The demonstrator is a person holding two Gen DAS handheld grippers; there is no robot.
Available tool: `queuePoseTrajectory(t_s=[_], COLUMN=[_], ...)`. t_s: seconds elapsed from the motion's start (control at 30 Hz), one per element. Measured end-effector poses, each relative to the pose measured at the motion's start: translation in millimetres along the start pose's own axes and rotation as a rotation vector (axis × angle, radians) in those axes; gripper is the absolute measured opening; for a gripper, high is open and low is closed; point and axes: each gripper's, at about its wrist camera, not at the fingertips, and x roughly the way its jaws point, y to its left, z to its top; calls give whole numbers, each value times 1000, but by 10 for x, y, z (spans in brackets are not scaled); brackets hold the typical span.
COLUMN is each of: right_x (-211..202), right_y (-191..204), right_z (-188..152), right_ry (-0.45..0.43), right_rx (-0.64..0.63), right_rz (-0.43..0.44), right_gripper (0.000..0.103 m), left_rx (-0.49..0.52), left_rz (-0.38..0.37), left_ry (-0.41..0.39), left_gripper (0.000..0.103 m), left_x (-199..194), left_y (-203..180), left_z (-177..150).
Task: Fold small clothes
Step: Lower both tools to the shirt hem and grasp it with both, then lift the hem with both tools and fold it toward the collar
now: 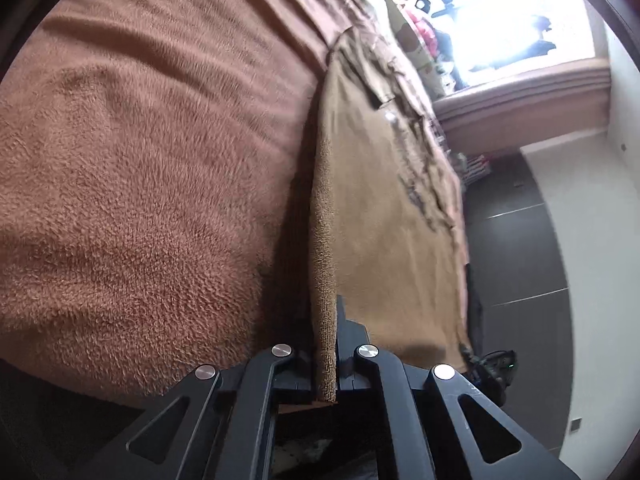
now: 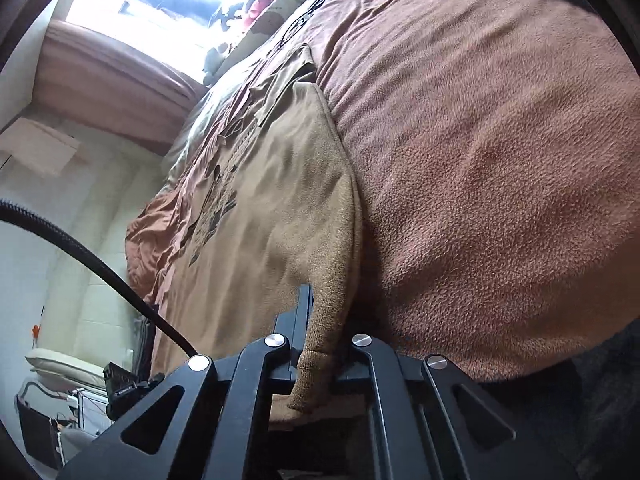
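Left hand-held gripper (image 1: 326, 344): matte black linkage arms with triangular cut-outs, four round silver pivot pins (image 1: 283, 349) across the front. Right hand-held gripper (image 2: 320, 344): same black frame and silver pins; a black braided cable (image 2: 100, 268) arcs in at its left side.

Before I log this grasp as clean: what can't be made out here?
- Left wrist view: the garment's printed design is smeared and foreshortened.
- Right wrist view: the pinched hem end disappears behind the right tool.
- Both views: the window is blown out by glare.
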Motion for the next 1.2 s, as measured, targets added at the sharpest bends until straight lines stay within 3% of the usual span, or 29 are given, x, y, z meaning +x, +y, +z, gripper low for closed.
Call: queuePoseTrajectory(t_s=[0.17, 0.53, 0.7, 1.2], right_x=[-258, -544, -914, -1607], right_y=[222, 614, 817, 756], right_z=[22, 42, -97, -444], right_ry=[-52, -86, -121, -140], right_rx=[-35, -61, -116, -171], right_rz=[46, 117, 176, 210], right_gripper=[0, 0, 0, 0], left_rx=[40, 77, 104, 185], left_rz=[-91, -273, -295, -358], left_ry=[-87, -155, -203, -269], left_gripper=[4, 3, 3, 3], left_x=[-317, -729, -1088, -1768], left_y=[-206, -628, -791, -956], left_z=[84, 102, -5, -589])
